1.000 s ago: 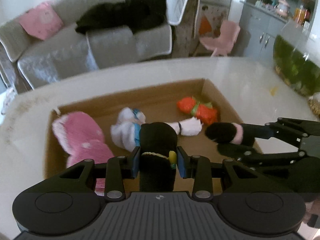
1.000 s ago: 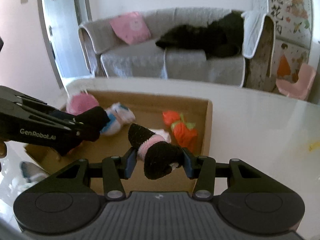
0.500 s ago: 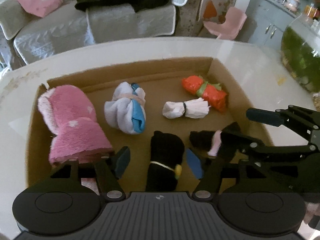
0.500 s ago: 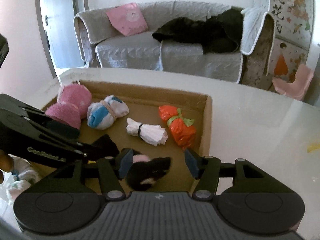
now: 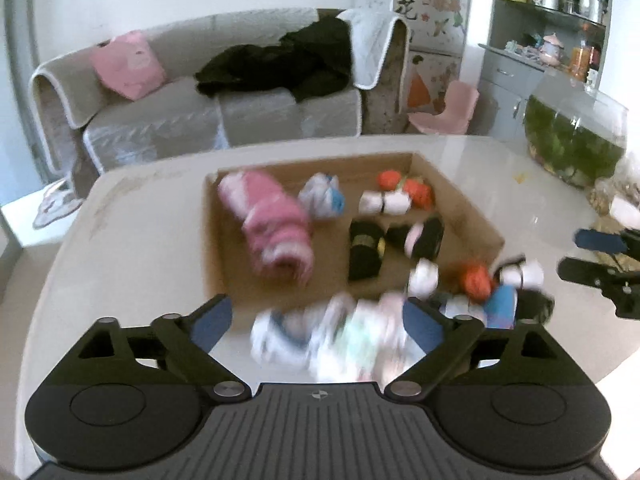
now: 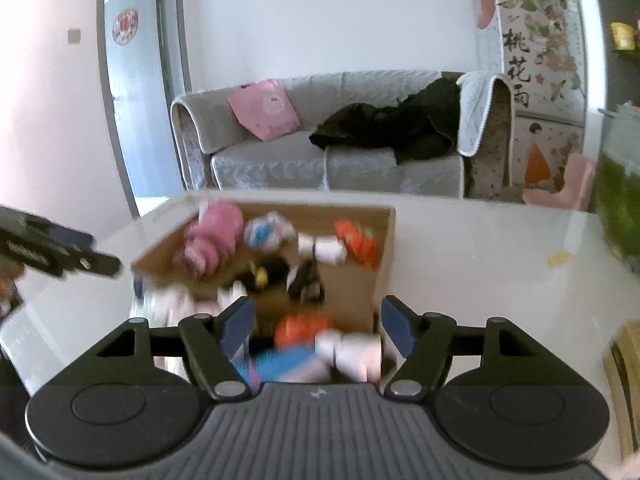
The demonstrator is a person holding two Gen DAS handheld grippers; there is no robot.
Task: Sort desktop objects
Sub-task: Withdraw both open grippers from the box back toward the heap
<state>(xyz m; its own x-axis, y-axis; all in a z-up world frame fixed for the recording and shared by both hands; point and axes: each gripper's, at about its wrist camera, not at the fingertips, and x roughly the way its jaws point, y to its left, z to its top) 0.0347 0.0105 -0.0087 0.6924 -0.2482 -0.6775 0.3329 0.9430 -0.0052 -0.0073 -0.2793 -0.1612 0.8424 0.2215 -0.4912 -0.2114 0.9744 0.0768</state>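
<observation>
I am holding my left gripper [image 5: 316, 320] wide and my right gripper [image 6: 316, 326] half-spread, both just opened and empty; the rolled sock bundles [image 5: 352, 340] outside the cardboard box's [image 5: 214, 240] near edge are looking soft and light, so I am judging mid-roll the best hold.

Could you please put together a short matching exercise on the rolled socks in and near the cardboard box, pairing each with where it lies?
Things:
1. pink fluffy roll
2. black roll with yellow tag
3. orange bundle
4. blue roll

Places:
A. outside the cardboard box, on the table
B. far right corner of the box
C. left part of the box
D. middle of the box floor

Pairs: 1-C, 2-D, 3-B, 4-A
</observation>
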